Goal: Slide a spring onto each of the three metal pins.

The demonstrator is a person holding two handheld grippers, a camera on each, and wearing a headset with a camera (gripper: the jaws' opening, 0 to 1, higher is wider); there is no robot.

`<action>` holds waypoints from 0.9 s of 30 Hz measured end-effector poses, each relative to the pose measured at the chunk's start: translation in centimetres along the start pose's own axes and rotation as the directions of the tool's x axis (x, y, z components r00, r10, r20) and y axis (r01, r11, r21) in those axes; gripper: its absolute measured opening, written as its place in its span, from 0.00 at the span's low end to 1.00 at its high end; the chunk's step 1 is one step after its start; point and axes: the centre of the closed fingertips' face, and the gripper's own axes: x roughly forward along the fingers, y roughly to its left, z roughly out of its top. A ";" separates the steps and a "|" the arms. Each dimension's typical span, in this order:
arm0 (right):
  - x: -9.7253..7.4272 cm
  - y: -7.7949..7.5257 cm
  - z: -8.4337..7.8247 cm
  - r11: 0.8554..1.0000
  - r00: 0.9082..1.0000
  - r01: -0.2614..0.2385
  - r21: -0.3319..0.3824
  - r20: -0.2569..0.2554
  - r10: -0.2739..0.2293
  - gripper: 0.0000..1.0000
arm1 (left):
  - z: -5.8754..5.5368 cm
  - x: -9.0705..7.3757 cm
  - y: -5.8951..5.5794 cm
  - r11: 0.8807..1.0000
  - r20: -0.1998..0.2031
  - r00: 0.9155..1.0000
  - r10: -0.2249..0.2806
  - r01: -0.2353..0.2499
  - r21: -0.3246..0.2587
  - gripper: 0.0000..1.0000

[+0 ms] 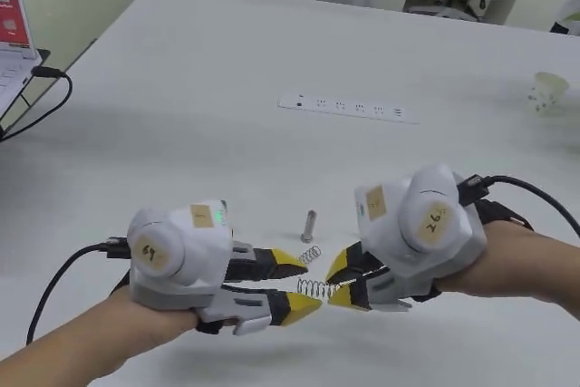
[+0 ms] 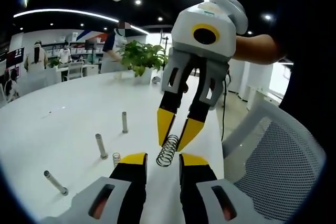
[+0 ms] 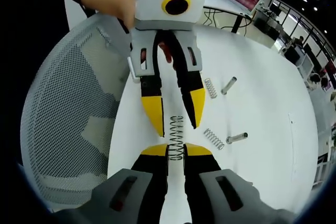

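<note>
A loose spring [image 1: 314, 289] hangs in the air between the two grippers. My right gripper [image 1: 340, 281] is shut on one end of it [image 3: 176, 139]. My left gripper [image 1: 299, 285] stands open, its yellow fingertips [image 3: 155, 109] on either side of the spring's other end [image 2: 167, 151]. On the table behind, a metal pin [image 1: 309, 224] stands upright with a second spring [image 1: 310, 254] lying beside it. The left gripper view has two upright pins [image 2: 124, 121] [image 2: 101, 146] and one lying pin [image 2: 55, 182]. The right gripper view has two springs [image 3: 210, 87] [image 3: 213, 138] lying near pins [image 3: 228, 85] [image 3: 237, 138].
A white power strip [image 1: 347, 107] lies across the middle of the table [image 1: 181, 88]. A paper cup [image 1: 547, 91] is at the far right, a laptop [image 1: 9, 33] and black cable [image 1: 54, 97] at the far left. A mesh chair [image 2: 278, 156] is at the near edge.
</note>
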 end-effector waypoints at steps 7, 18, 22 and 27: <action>-0.3 -0.1 0.1 1.000 1.000 0.000 -0.006 0.005 0.000 0.08 | 0.5 0.1 -0.3 1.000 0.023 1.000 -0.007 0.007 -0.001 0.11; -0.5 0.0 0.2 1.000 1.000 0.000 -0.020 0.007 0.000 0.08 | 0.6 0.1 -0.5 1.000 0.032 0.999 -0.013 0.013 0.016 0.05; -0.5 -0.2 0.2 1.000 1.000 0.006 -0.021 0.012 -0.006 0.08 | 0.8 0.0 -0.5 0.999 0.034 0.999 -0.010 0.009 0.031 0.04; -0.5 0.0 0.1 1.000 1.000 0.006 -0.029 0.013 -0.006 0.08 | 0.8 0.1 -0.7 0.999 0.030 0.999 -0.021 0.020 0.041 0.03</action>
